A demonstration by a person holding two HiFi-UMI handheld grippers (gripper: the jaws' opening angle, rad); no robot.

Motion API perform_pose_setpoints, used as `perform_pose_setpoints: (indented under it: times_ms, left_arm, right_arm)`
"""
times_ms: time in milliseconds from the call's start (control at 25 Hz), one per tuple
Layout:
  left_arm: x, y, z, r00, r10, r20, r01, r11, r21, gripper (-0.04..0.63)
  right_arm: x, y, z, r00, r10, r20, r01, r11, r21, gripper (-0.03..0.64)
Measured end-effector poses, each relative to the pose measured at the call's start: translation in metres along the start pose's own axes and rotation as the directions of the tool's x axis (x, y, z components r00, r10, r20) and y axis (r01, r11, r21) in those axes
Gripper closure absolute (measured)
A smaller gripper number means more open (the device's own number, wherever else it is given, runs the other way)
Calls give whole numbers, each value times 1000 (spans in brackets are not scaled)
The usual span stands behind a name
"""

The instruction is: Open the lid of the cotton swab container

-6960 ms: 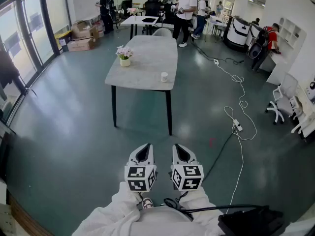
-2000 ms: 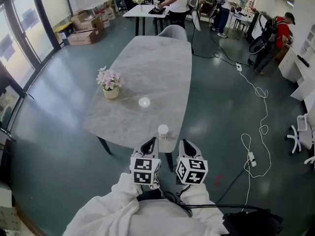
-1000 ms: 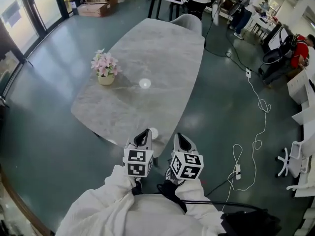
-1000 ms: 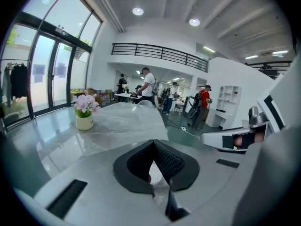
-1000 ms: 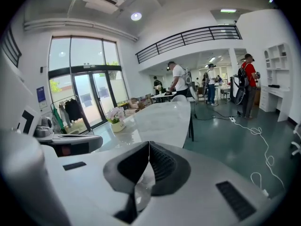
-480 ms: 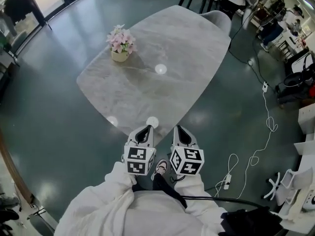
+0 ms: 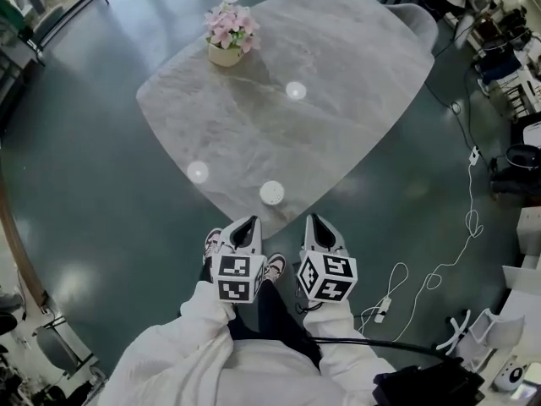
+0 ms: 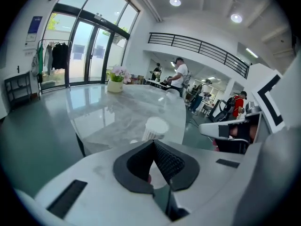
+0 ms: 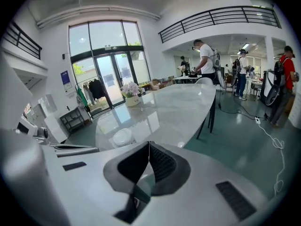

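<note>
The cotton swab container (image 7: 271, 193) is a small white round tub with its lid on, standing near the front edge of the grey marble table (image 7: 338, 74). My left gripper (image 7: 250, 222) and right gripper (image 7: 314, 219) hover side by side just short of that edge, both shut and empty. The tub lies slightly ahead, between the two. In the left gripper view the container (image 8: 155, 127) shows just beyond the closed left gripper (image 8: 153, 143). In the right gripper view the container (image 9: 123, 137) sits left of the closed right gripper (image 9: 149, 144).
A pot of pink flowers (image 7: 226, 37) stands at the table's far left. A grey chair (image 7: 420, 15) is at the far end. White cables (image 7: 439, 265) lie on the green floor to the right. People (image 9: 205, 60) stand in the background.
I have walked up to the table and now look more steeply down on it. Both grippers have sunk toward its front edge, still shut, and the container is now close ahead.
</note>
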State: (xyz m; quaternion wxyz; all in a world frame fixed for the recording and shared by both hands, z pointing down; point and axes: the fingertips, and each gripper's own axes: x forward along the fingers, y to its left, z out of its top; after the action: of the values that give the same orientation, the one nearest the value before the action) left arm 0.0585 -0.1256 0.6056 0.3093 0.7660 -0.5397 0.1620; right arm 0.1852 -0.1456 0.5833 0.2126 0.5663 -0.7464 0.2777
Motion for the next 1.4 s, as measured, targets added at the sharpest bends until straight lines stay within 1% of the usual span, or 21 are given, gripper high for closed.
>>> perform_pose_setpoints:
  times_ms: [80, 160, 320, 480, 600, 680, 800, 920, 1040, 1240, 1400]
  left_arm:
    - [5, 7, -8, 1000, 25, -1, -25, 999, -26, 593]
    - [10, 11, -12, 999, 42, 7, -41, 999, -35, 593]
    - [18, 8, -15, 999, 39, 38, -38, 999, -34, 594]
    - [28, 9, -25, 999, 39, -11, -40, 999, -31, 592]
    - [32, 8, -31, 998, 40, -43, -40, 999, -8, 592]
    - [33, 5, -31, 998, 27, -51, -26, 1000, 7, 592]
    - [36, -1, -29, 999, 8, -48, -7, 1000, 17, 569]
    - [39, -4, -27, 999, -1, -48, 3, 1000, 31, 511]
    - [43, -5, -28, 998, -2, -56, 5, 999, 46, 484]
    - [51, -6, -28, 998, 10, -65, -7, 999, 50, 420]
    - [58, -6, -24, 998, 39, -55, -36, 997, 61, 371]
  right_arm:
    - [5, 2, -7, 1000, 13, -8, -13, 1000, -3, 555]
    - [8, 2, -14, 1000, 20, -15, -20, 1000, -3, 555]
    - [17, -5, -31, 999, 19, -43, -19, 1000, 2, 555]
    - [23, -8, -39, 999, 15, -47, -14, 1000, 9, 555]
    - [22, -10, -42, 999, 13, -43, -12, 1000, 20, 555]
    - [20, -12, -44, 999, 9, -41, -8, 1000, 29, 555]
    - [19, -16, -46, 999, 4, -40, -3, 999, 40, 555]
    - [18, -17, -47, 999, 3, -39, -1, 999, 49, 555]
    - [19, -18, -48, 999, 2, -40, 0, 998, 57, 555]
    - [19, -25, -50, 999, -9, -40, 11, 998, 66, 555]
    - [18, -31, -52, 999, -17, -41, 20, 997, 79, 555]
